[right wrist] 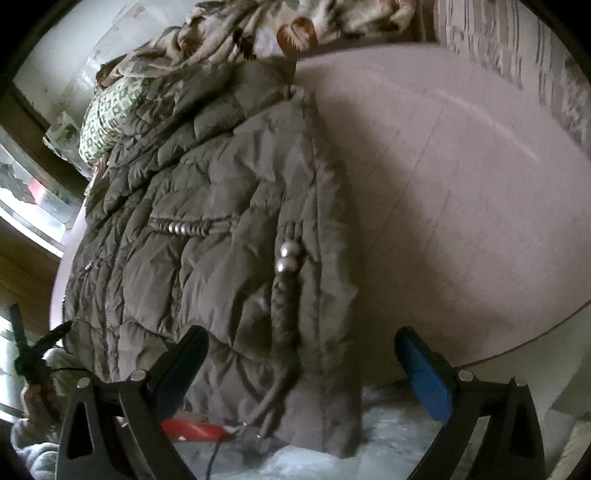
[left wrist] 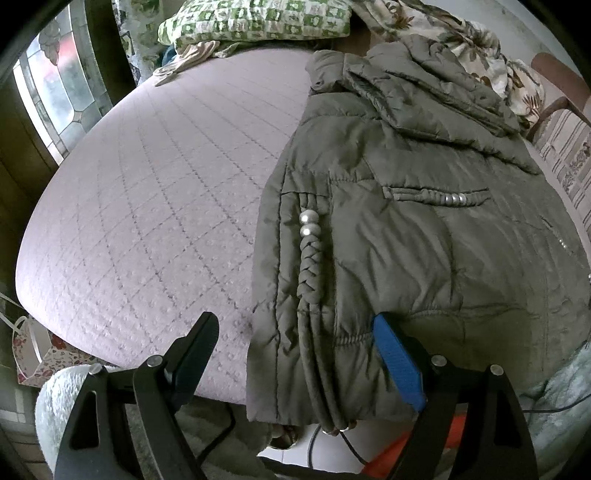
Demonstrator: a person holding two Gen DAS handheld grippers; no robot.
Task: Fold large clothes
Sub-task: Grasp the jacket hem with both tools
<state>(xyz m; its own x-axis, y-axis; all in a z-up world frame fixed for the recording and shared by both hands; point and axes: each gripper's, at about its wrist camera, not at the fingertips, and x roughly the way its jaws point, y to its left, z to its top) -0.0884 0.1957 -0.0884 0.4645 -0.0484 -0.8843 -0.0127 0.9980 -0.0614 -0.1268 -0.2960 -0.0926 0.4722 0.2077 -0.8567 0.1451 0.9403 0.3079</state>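
1. The bed (left wrist: 140,192), under a pale lilac quilted cover, is the biggest thing in view; every place below is given from it.
2. The jacket (left wrist: 406,229), olive and padded, lies flat on the bed along its near edge, hood toward the far end, hem hanging just over the near edge.
3. A patterned blanket (left wrist: 476,48) is heaped at the far end of the bed, past the hood.
4. A green checked pillow (left wrist: 255,18) lies at the far end too.
5. The left gripper (left wrist: 295,354) is at the near edge, jaws spread wide, holding nothing; its blue finger touches the jacket's hem.
6. The right gripper (right wrist: 303,369) is at the near edge over the hem, jaws spread, empty.
7. A braided cord with two silver beads (left wrist: 308,223) lies along the jacket.
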